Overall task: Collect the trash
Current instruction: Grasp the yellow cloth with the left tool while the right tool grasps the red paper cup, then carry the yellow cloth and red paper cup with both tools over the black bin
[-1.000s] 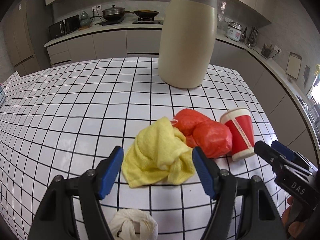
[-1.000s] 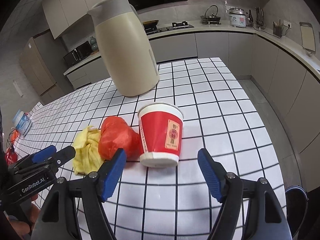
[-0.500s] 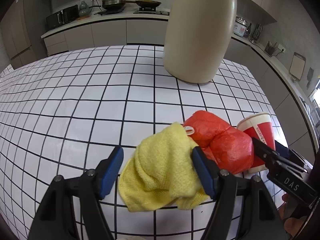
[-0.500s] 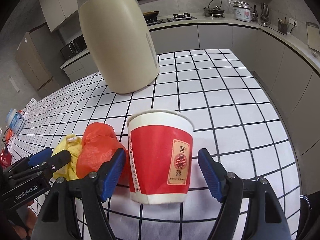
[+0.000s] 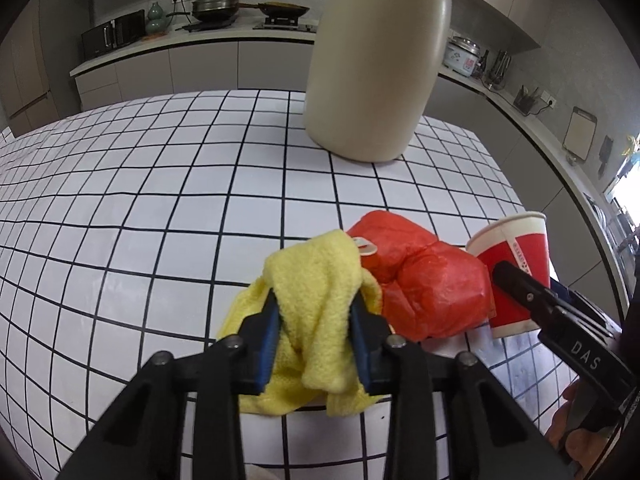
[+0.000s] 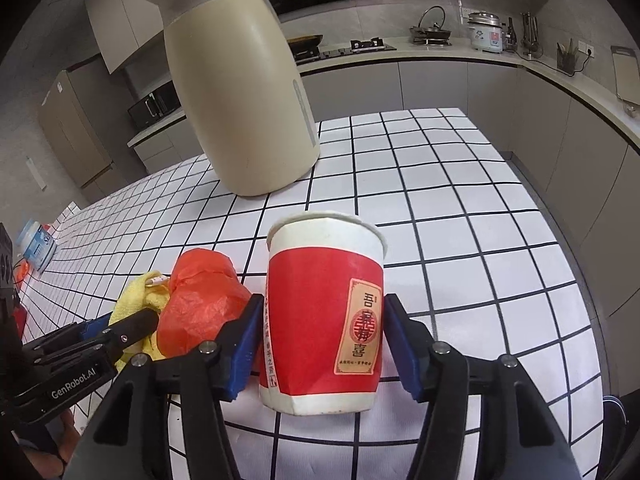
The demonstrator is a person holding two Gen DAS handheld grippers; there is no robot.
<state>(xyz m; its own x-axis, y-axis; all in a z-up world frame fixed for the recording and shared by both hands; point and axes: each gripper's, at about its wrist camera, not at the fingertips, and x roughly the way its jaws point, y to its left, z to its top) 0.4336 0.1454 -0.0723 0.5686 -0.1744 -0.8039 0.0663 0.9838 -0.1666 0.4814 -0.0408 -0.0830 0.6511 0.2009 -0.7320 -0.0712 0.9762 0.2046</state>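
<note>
Yellow cloth [image 5: 316, 316] lay bunched on the tiled table [image 5: 160, 208], pinched by the left gripper [image 5: 316, 340]. Beside the red bag [image 5: 420, 280], the right gripper [image 6: 320, 336] had just been closing, pads against the paper cup [image 6: 324, 312]. Both grasps seemed made; lifting came next.

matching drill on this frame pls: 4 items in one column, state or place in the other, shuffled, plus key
Things:
1. yellow cloth
2. red paper cup
3. red plastic bag
4. beige thermos jug

States or places:
A. upright at the far side of the tiled table, nothing touching it
B. pinched in the left gripper
C. crumpled, between cloth and cup
D. standing between the right gripper's jaws, which have just been closing on it

Pairs: 1-B, 2-D, 3-C, 4-A
</note>
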